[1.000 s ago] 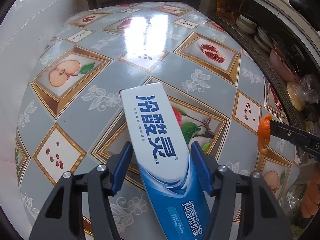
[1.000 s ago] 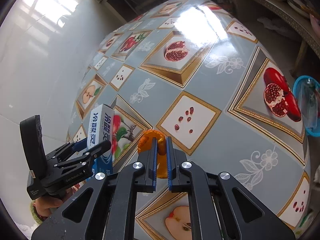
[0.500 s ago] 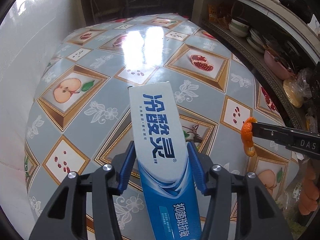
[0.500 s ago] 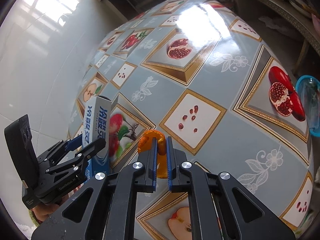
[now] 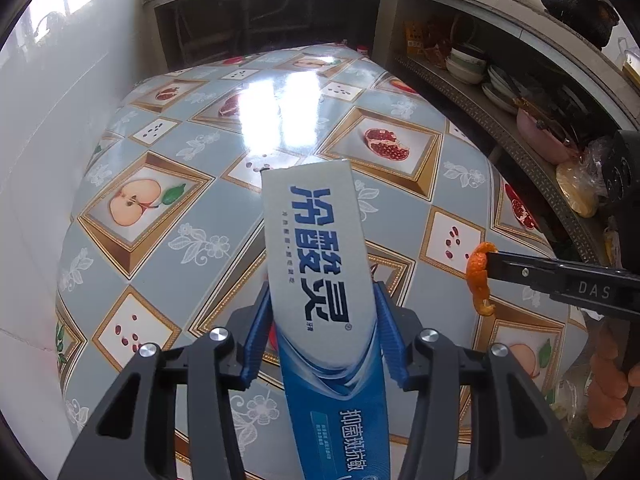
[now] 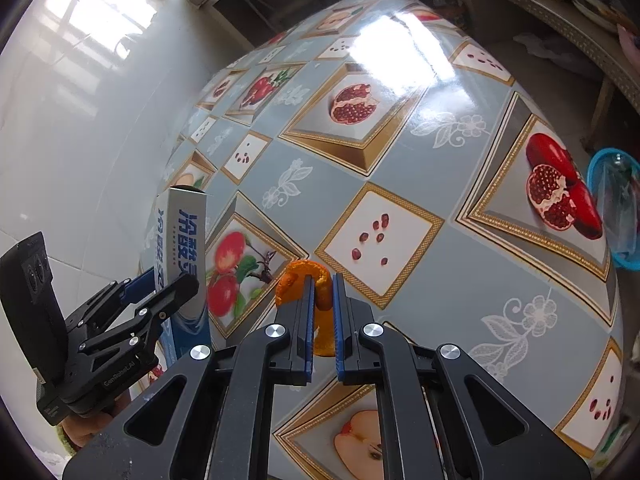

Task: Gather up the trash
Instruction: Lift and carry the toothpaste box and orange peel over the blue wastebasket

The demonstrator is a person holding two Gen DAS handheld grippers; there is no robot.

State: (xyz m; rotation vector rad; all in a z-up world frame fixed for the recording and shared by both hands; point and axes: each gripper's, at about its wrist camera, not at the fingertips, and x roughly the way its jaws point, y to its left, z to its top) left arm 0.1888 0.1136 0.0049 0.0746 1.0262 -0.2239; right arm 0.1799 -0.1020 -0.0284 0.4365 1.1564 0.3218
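Note:
A white and blue toothpaste box [image 5: 320,248] stands between the blue pads of my left gripper [image 5: 320,292]. The jaws are closing, the pads press on its sides, and the box is raised off the table. From the right wrist view the same box [image 6: 184,232] sticks up out of the left gripper [image 6: 172,280]. My right gripper [image 6: 321,280] is shut on a curled piece of orange peel [image 6: 304,276], held just above the table. In the left wrist view the peel [image 5: 478,280] hangs from the right gripper's tip [image 5: 490,260] at the right.
The table [image 5: 208,208] has a glossy fruit-patterned cloth and stands against a white tiled wall [image 6: 80,140]. A blue basin [image 6: 616,220] sits on the floor past the table's right edge. Shelves with bowls and plates [image 5: 480,76] run along the right.
The left gripper's jaws have narrowed onto the toothpaste box and it has risen with the box, so more of the room shows. The right gripper and its peel stayed put.

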